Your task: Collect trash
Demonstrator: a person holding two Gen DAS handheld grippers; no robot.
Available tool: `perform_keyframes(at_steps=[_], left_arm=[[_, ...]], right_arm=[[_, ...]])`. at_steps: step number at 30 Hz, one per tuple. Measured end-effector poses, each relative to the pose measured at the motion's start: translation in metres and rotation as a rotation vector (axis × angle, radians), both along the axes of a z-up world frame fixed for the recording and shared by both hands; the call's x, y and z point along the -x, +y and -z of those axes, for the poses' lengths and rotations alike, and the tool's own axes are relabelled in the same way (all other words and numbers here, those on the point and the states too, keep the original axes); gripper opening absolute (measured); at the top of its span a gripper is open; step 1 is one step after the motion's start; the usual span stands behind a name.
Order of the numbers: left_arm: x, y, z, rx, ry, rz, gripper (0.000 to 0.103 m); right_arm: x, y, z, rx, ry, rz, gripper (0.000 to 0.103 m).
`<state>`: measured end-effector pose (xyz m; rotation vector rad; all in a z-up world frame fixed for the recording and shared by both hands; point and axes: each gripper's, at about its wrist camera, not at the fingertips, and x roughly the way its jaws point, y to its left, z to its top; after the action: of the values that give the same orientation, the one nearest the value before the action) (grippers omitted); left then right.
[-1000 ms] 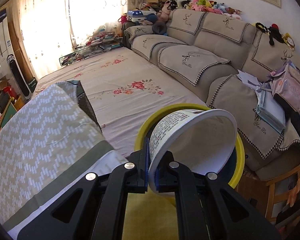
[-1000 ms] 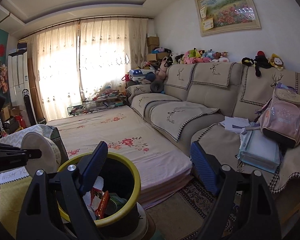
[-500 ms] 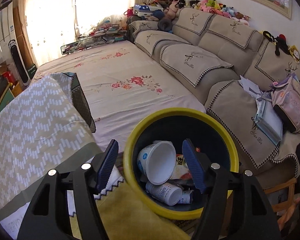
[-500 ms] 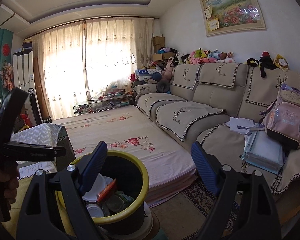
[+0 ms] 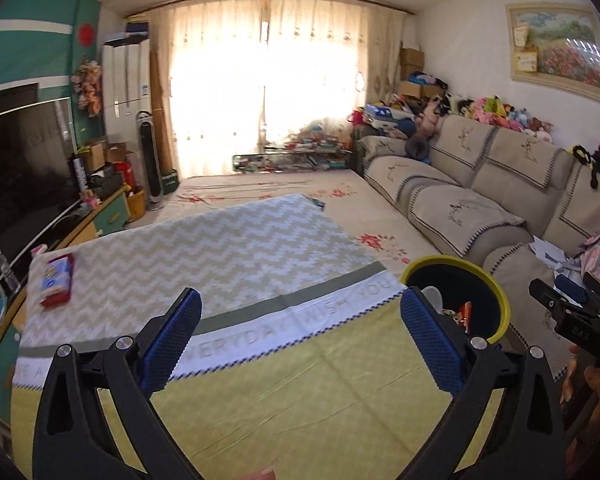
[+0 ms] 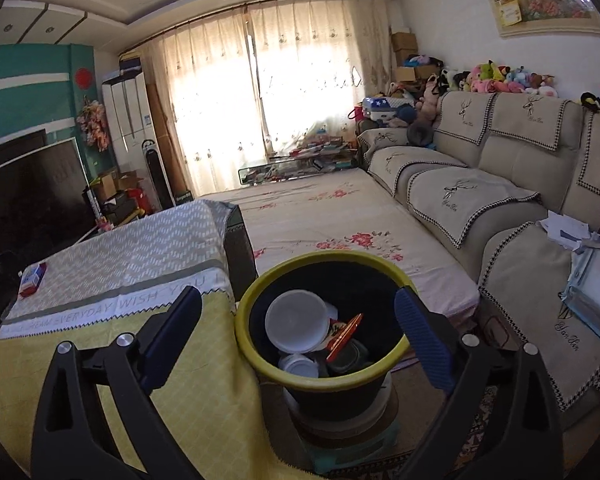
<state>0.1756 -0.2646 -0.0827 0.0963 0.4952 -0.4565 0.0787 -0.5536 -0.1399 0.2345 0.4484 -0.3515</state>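
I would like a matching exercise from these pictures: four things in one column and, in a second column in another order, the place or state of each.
Things:
1. white cup
2. red packet
3. left gripper
4. bin

Places or states:
a. open, above the tablecloth
b. inside the bin
c. on the far left corner of the table
d. on the floor, between table and sofa

Pairs: 1-b, 2-c, 3-a, 4-d
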Motion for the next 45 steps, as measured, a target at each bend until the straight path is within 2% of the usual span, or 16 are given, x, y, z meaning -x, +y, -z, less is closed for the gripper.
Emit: perform_keyframes(at_steps=[3, 7, 11, 14, 20, 25, 29, 45], left_arm=[[0.024, 0.054, -0.006, 0.036, -0.022, -0.129, 0.098], [0.057, 0.113, -0.013, 0.069, -0.017, -0.246, 0.098], [0.089, 0.158, -0.019, 0.108, -0.019, -0.329, 0.098], [0.11, 0.178, -0.024, 0.102, -0.043, -0.358, 0.098], [0.141, 0.17, -0.031, 0.038, -0.088, -0.32, 0.098], [0.151, 0.16, -0.034, 0.061, -0.066, -0.291, 0.098], [0.157, 0.155, -0.038, 0.041, -0.079, -0.3, 0.098], [0.159, 0.169, -0.043, 0.097, -0.068, -0.314, 0.098]], right_arm=[[0.003, 0.017, -0.011, 0.035, 0.02, -0.036, 0.094], [0.014, 0.042, -0.037, 0.076, -0.006, -0.096, 0.096], [0.021, 0.067, -0.054, 0.101, -0.014, -0.171, 0.096], [0.025, 0.078, -0.058, 0.093, -0.008, -0.208, 0.096], [0.035, 0.09, -0.064, 0.087, -0.001, -0.239, 0.096], [0.041, 0.094, -0.073, 0.085, -0.018, -0.249, 0.096], [0.043, 0.095, -0.076, 0.078, -0.022, -0.265, 0.096], [0.045, 0.098, -0.078, 0.078, -0.026, -0.278, 0.096]])
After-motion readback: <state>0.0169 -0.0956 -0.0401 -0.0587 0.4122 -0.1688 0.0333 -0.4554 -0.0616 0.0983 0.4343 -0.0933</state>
